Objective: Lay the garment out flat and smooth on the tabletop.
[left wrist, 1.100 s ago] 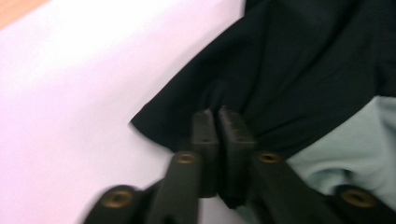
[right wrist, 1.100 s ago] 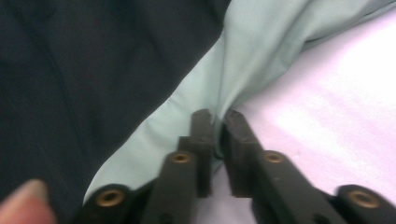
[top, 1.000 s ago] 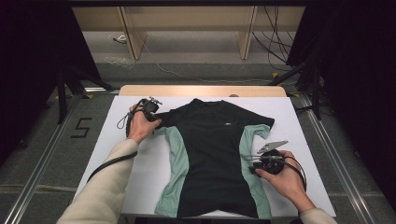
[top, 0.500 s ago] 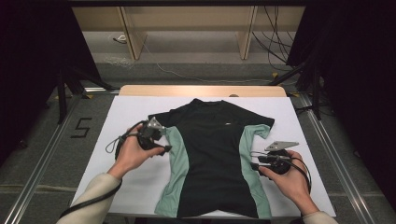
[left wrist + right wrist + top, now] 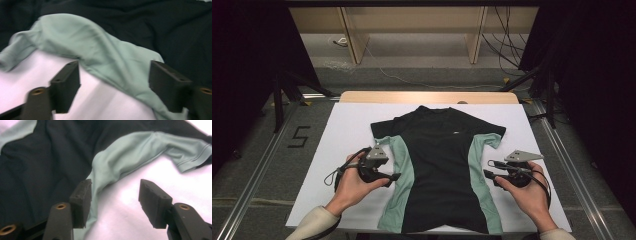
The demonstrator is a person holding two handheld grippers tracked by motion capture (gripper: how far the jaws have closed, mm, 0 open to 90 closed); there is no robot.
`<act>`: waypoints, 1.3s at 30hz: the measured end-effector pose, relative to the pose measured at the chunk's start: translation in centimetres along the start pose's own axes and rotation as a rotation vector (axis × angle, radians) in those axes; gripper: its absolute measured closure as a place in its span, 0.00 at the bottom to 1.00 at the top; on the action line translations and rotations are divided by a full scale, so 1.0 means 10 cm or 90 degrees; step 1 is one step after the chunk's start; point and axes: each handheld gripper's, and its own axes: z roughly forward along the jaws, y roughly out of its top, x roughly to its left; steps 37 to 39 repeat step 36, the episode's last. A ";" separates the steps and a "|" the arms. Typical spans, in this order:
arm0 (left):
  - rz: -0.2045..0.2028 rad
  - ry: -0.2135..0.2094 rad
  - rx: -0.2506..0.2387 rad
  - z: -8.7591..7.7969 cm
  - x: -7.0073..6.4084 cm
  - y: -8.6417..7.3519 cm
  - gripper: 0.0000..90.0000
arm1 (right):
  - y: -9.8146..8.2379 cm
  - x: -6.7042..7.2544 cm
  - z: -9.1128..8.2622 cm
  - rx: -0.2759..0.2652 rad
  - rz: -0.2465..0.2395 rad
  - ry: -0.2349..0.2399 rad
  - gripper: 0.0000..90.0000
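A black T-shirt (image 5: pixel 437 160) with mint-green side panels lies flat, collar away from me, on the white table cover (image 5: pixel 342 135). My left gripper (image 5: pixel 394 176) sits at the shirt's left green panel (image 5: pixel 401 165), pointing right. In the left gripper view its jaws stand apart over the panel's edge (image 5: pixel 100 45); they have just been opening and grip nothing. My right gripper (image 5: pixel 488 170) points left at the right green panel (image 5: pixel 477 165). Its jaws have just been opening too, and they straddle the panel's edge (image 5: pixel 125 152) and bare cover without pressing on it.
The table's wooden far edge (image 5: pixel 427 96) runs behind the collar. Bare white cover lies on both sides of the shirt. Metal rails (image 5: pixel 259 170) flank the table, a "5" (image 5: pixel 298 136) is marked on the floor at left, and cables (image 5: pixel 507 45) lie beyond.
My left hand moved from the shirt's left shoulder toward me, down along the left green panel. The left sleeve now lies released. The right hand stayed put, with its jaws wider.
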 end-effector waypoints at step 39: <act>-0.054 0.091 -0.131 -0.47 0.24 -0.44 0.00 | -0.18 -0.10 -0.29 -0.126 0.001 -0.025 0.24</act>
